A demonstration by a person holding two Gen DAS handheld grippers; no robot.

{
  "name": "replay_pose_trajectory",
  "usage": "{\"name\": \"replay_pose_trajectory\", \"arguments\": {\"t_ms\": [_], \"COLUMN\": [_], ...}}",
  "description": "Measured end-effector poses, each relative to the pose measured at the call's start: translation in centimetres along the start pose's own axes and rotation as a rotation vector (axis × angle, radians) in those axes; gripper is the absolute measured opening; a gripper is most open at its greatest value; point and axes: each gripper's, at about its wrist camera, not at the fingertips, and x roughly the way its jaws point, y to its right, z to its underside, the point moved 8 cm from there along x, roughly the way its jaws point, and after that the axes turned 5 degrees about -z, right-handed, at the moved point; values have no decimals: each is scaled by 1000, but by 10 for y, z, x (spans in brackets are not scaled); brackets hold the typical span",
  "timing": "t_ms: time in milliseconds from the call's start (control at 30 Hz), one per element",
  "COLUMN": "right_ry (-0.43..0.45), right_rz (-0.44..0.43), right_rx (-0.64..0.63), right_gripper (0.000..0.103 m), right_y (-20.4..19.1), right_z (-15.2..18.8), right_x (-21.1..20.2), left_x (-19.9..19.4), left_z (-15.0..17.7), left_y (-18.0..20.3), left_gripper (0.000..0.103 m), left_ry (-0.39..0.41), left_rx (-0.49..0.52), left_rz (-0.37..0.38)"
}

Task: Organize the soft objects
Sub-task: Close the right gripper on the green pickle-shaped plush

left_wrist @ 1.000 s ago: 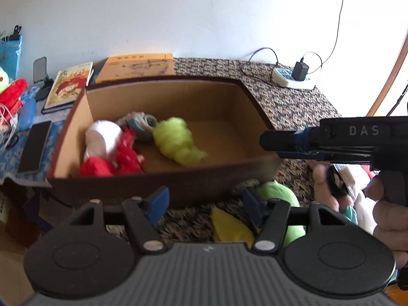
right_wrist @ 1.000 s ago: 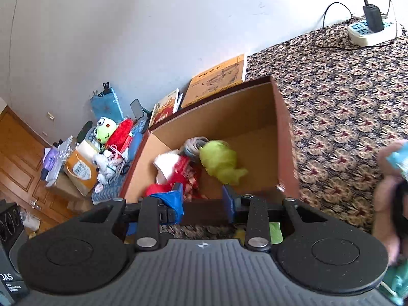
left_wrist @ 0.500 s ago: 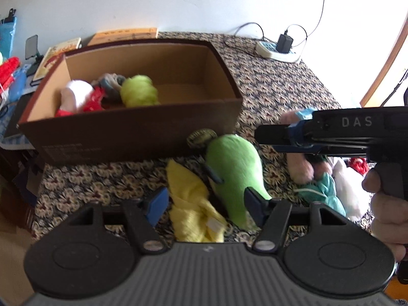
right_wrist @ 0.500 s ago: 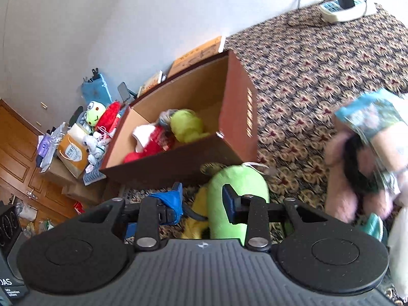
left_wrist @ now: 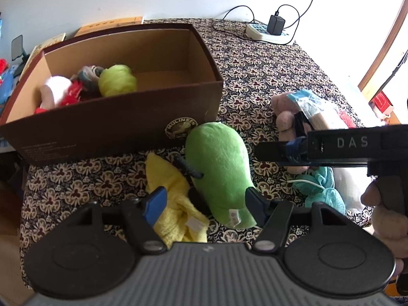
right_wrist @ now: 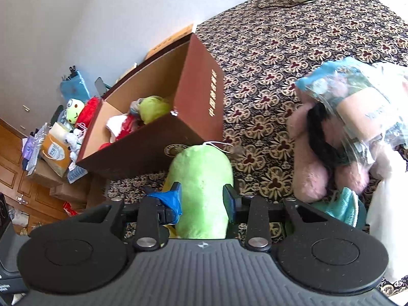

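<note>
Sitting at the left of the patterned tabletop (left_wrist: 255, 58), the brown box (left_wrist: 122, 132) already held a few soft toys. Just in front of it lay a yellow cloth (left_wrist: 173, 193) and, touching it, the green plush (left_wrist: 219, 163); further right was a pink plush (right_wrist: 321, 163). The green plush looked light, squashy and non-slippery, probably best pinched across its thick middle. The left tool (left_wrist: 204, 201) pointed steeply down over cloth and plush, fingers spread, nothing gripped. The right tool (right_wrist: 202, 199) tilted down too, its jaws opening, with the green plush between them but not visibly pressed. A hand (left_wrist: 382, 214) held its handle.
</note>
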Motion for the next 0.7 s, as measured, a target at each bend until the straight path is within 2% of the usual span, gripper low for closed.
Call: {"name": "replay_pose_trajectory", "arguments": {"t_ms": [433, 700], "right_ry": [-19, -64], "right_rz": [41, 49], "right_rx": [37, 39], "right_gripper": [22, 23], "right_y": [16, 18], "right_z": [0, 2], "right_x": [5, 19], "left_x": [25, 42], "left_z": [-8, -10], "left_y": [9, 13], "left_gripper": [67, 68], "left_ry": [-41, -69], "left_rx": [66, 93], "left_rz": [31, 90]}}
